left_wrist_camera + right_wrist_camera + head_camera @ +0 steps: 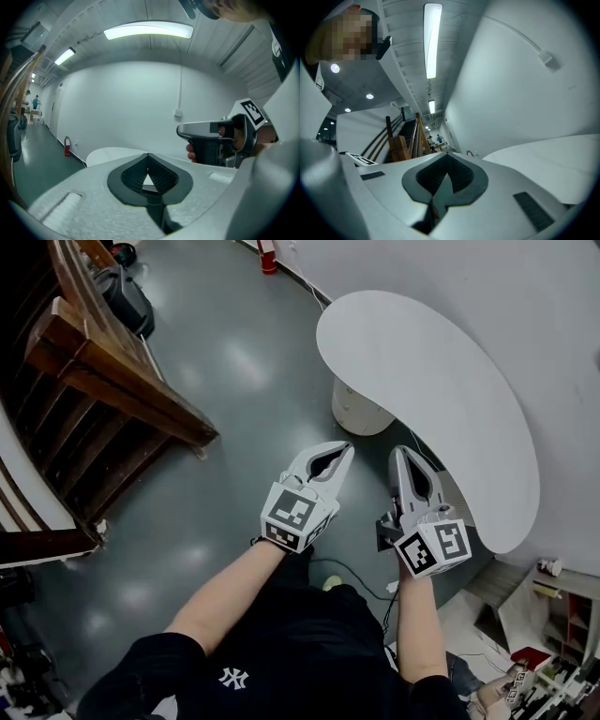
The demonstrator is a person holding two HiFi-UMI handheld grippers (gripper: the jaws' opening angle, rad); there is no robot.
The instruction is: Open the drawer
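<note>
Shut tight and empty, the left claw has its tips pressed together, and the right claw beside it matches, closed on nothing. Both hang over the grey floor, near each other but not touching. Just ahead of them a white rounded cabinet sits under the curved white worktop (whether it carries the drawer, I cannot tell). Wooden stairs lie well off to the left claw's left.

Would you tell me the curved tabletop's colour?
The tabletop is white, clearest in the head view.
</note>
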